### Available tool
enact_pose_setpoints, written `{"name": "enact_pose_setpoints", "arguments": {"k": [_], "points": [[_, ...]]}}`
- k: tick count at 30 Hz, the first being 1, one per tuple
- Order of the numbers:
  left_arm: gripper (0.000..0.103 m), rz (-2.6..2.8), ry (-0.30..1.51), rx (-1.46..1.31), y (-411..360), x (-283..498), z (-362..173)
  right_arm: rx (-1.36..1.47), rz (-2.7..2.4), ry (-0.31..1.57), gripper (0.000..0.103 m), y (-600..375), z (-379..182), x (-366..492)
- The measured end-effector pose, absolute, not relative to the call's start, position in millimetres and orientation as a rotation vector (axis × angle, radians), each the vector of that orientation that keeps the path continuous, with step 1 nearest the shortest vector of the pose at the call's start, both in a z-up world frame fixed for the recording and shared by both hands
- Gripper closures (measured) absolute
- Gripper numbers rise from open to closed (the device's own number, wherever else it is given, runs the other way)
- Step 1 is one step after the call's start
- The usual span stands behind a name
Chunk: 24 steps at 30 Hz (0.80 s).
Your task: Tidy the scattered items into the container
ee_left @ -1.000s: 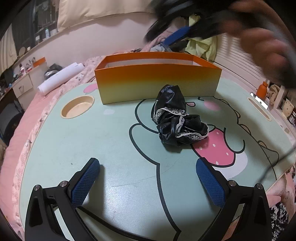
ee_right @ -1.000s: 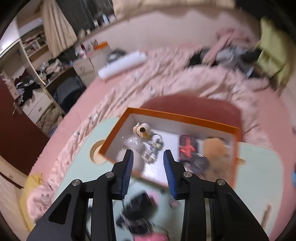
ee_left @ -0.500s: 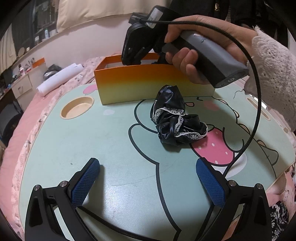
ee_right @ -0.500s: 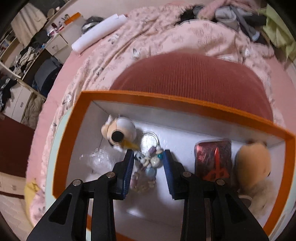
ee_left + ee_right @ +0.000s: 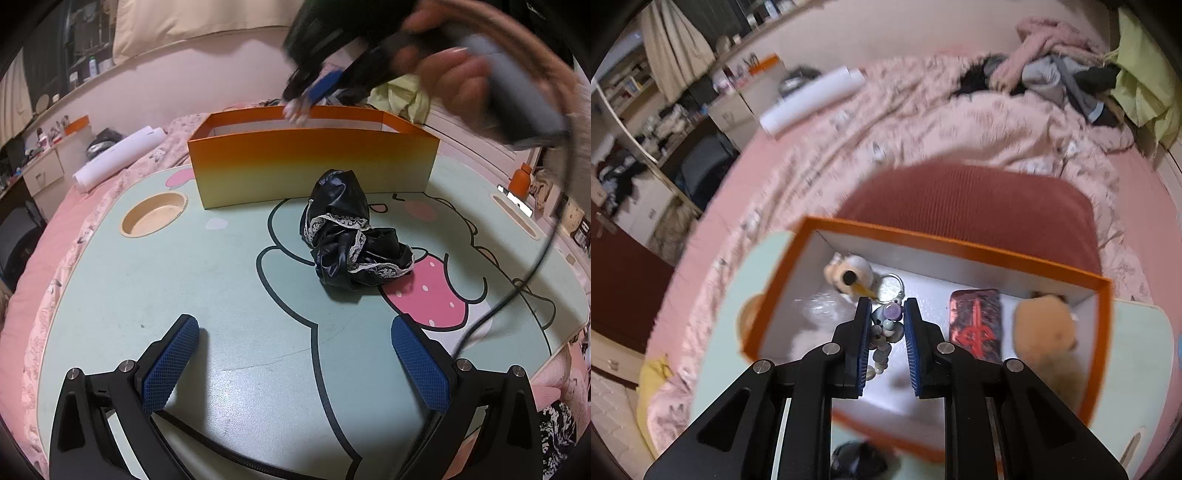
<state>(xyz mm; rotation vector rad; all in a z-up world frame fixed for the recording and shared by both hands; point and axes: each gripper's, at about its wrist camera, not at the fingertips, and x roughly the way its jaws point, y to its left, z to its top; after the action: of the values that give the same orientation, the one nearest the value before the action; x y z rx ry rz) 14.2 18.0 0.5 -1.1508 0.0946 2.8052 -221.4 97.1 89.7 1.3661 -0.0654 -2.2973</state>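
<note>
Right hand-held gripper (image 5: 886, 325) above the orange box (image 5: 960, 245), jaws closing, nothing pinched (bead string behind); left hand-held gripper (image 5: 295, 354) wide open, empty. Next, grip the black lace cloth (image 5: 351, 236) at its bunched middle.

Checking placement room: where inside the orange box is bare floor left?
In the orange box, bare floor lies along the near wall and between the bead string and red case. Its ends are crowded: duck toy, brown plush.

Pink floral-print bedspread (image 5: 886, 122) under a mint cartoon-printed lap table (image 5: 184, 280); white drawer cabinet (image 5: 40, 173) beside the bed.
</note>
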Motion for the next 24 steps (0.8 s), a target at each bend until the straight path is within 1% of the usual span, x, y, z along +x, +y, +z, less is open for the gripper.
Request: {"name": "enact_pose_setpoints", "arguments": {"k": [3,6,8,11,16,18,19,20,21,22,23,24], "points": [[0.000,2.805,0.095,-1.150,18,14,0,1.261,-2.344,-0.041,0.084,112,111,-189],[0.000,2.805,0.095,-1.150,18,14,0,1.193,-2.375,-0.026,0.084,129,117,-148],[0.000,2.806,0.096,-1.151,18,14,0,1.179,-2.363,-0.033,0.084,140,109,-124],[0.000,2.805,0.095,-1.150,17,14,0,1.225,-2.336,-0.043,0.084,151,83,-99],[0.000,2.804,0.095,-1.149,16,14,0,1.303,-2.373,0.020,0.083,151,45,-92],[0.000,2.804,0.096,-1.148,16,14,0,1.273,-2.411,0.026,0.078,154,40,-89],[0.000,2.804,0.096,-1.148,16,14,0,1.245,-2.439,0.028,0.071,156,40,-87],[0.000,2.804,0.096,-1.149,16,14,0,1.220,-2.466,0.023,0.066,157,41,-84],[0.000,2.804,0.096,-1.148,16,14,0,1.192,-2.492,0.012,0.064,159,43,-82],[0.000,2.804,0.096,-1.148,16,14,0,1.155,-2.518,-0.003,0.056,163,46,-77],[0.000,2.804,0.096,-1.148,16,14,0,1.114,-2.546,-0.018,0.044,168,50,-73],[0.000,2.804,0.096,-1.148,16,14,0,1.088,-2.566,-0.024,0.038,170,52,-69]]}}
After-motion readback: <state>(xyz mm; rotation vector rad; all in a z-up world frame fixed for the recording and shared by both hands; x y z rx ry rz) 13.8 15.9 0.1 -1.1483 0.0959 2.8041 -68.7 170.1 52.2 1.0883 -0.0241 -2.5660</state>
